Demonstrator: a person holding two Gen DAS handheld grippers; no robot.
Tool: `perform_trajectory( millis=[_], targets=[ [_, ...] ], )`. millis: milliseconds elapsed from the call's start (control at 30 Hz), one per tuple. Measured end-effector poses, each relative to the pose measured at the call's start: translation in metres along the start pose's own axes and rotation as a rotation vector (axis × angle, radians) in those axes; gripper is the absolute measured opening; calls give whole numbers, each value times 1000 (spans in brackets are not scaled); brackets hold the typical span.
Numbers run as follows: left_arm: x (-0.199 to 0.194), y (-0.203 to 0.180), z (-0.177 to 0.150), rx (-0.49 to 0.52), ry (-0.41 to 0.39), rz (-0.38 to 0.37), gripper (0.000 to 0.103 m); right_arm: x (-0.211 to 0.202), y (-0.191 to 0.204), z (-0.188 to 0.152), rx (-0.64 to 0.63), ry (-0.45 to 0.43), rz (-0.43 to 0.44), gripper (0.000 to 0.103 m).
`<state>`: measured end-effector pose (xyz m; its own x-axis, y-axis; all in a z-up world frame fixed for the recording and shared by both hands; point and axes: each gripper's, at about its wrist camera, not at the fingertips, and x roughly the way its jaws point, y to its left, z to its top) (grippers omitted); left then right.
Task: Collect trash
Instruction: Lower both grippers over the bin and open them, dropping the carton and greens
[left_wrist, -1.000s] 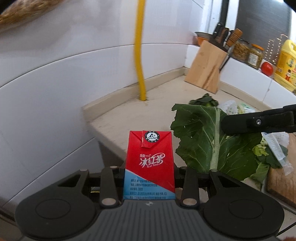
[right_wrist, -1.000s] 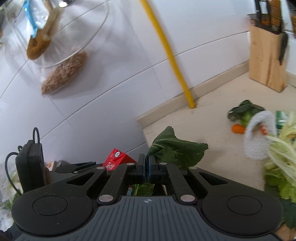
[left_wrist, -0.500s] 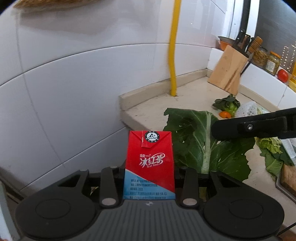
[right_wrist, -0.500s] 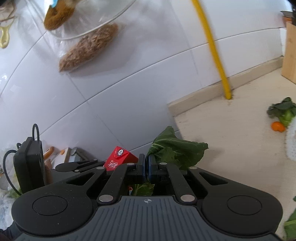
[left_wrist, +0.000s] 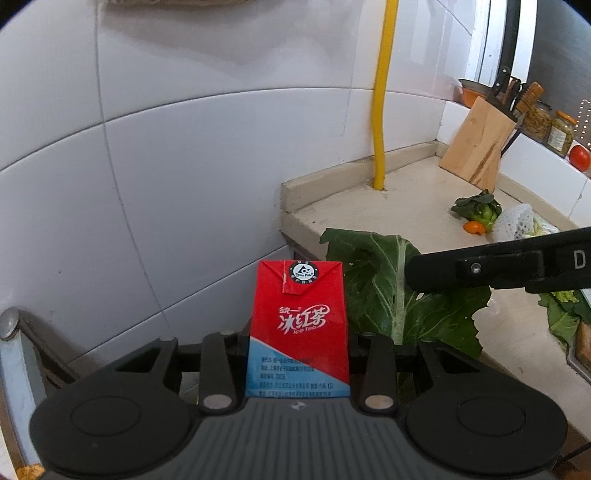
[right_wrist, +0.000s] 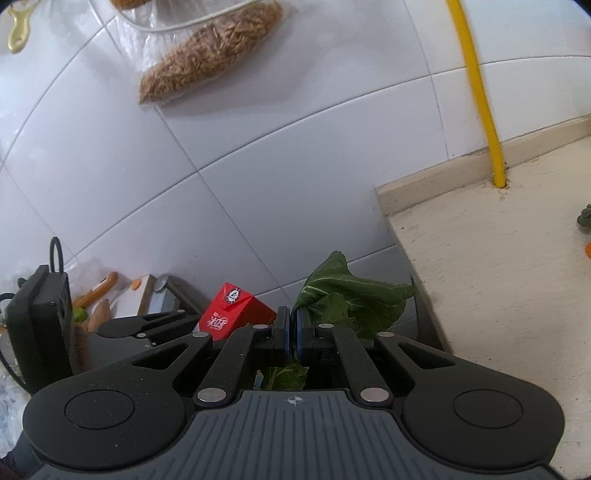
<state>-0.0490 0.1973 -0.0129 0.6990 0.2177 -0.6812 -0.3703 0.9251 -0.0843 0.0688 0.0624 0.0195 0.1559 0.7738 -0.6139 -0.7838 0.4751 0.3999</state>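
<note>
The left gripper (left_wrist: 298, 345) clamps a red and blue ice tea carton (left_wrist: 299, 326) between its fingers at the lower centre of the left wrist view. The carton is a smooth, printed paperboard box with a folded flap and a round black seal at its upper end. Its long axis runs straight up the frame, flap end away from the camera, lettering upright.

The right gripper (right_wrist: 292, 332) is pinched narrow on a large leaf (right_wrist: 351, 301), its blue pads pressed together on the leaf at the lower centre of the right wrist view. The leaf is dark green, matte and crinkled, with a pale thick midrib and branching veins. In the left wrist view the same leaf (left_wrist: 391, 299) spreads broad just right of the carton, its midrib nearly vertical, and a black finger of the right gripper (left_wrist: 480, 271) crosses it from the right edge.

In the right wrist view the carton (right_wrist: 231, 314) sits left of the pads, tilted, with the left gripper's black body around it.

A glossy white tiled wall (left_wrist: 184, 166) fills the upper left. A yellow pipe (left_wrist: 380, 110) runs down to a speckled beige countertop (left_wrist: 406, 206) at centre right. A wooden knife block (left_wrist: 476, 147) leans at the upper right.
</note>
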Motion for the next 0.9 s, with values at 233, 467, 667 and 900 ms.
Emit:
perform_trajectory(
  millis=[233,467,667,900],
  targets=[
    [7,13,-6,-9,22,22,32,20,7,-2,-3,27,-15,5],
    [18,25,-7,-34,46,32,32,39,13,-5,-1,60,-15,5],
    [29,30,-11,-45,69,48,32,53,16,-7,-12,90,-23,6],
    [38,33,-14,-47,100,68,32,72,14,-9,-10,129,-29,6]
  ],
)
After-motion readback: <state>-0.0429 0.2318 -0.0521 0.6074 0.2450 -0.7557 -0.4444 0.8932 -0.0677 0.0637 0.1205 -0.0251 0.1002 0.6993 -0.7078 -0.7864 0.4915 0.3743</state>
